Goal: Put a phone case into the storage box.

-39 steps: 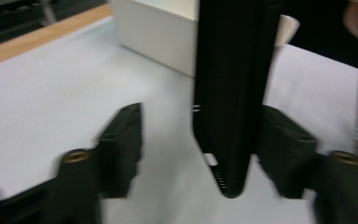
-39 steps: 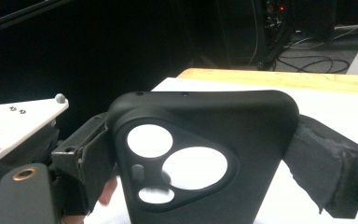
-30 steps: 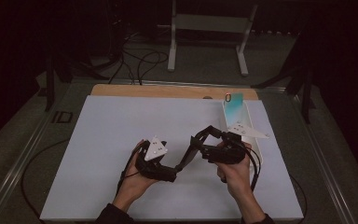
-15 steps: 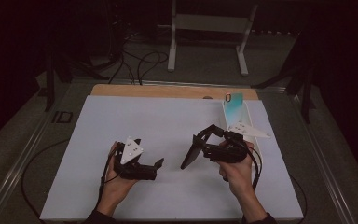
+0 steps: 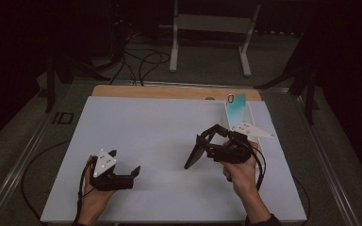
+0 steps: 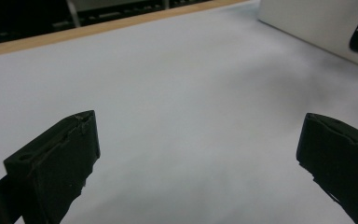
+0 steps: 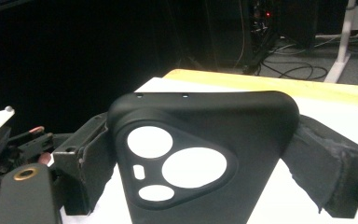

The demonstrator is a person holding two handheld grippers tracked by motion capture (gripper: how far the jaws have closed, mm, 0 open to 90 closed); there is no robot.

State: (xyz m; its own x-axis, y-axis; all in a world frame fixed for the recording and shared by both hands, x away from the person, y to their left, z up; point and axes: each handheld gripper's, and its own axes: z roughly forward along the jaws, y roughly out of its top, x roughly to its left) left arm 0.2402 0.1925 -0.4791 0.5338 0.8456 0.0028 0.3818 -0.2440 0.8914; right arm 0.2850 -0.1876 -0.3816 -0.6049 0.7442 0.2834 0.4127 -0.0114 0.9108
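Two grippers share the work: the right gripper [image 5: 206, 145], toward four o'clock on the bench [image 5: 160, 136], clamps its fingers on the black phone case [image 7: 200, 154] by both edges, tilted for handling; the left gripper [image 5: 125, 173], at seven o'clock, waits with fingers apart, empty

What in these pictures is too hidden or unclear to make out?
- Phone case, right gripper view: lower end cut off by the bottom edge; inner side faces away.
- Box at the table's far right, high view: contents too small; the right gripper covers its near end.
- Left gripper, left gripper view: body out of frame.
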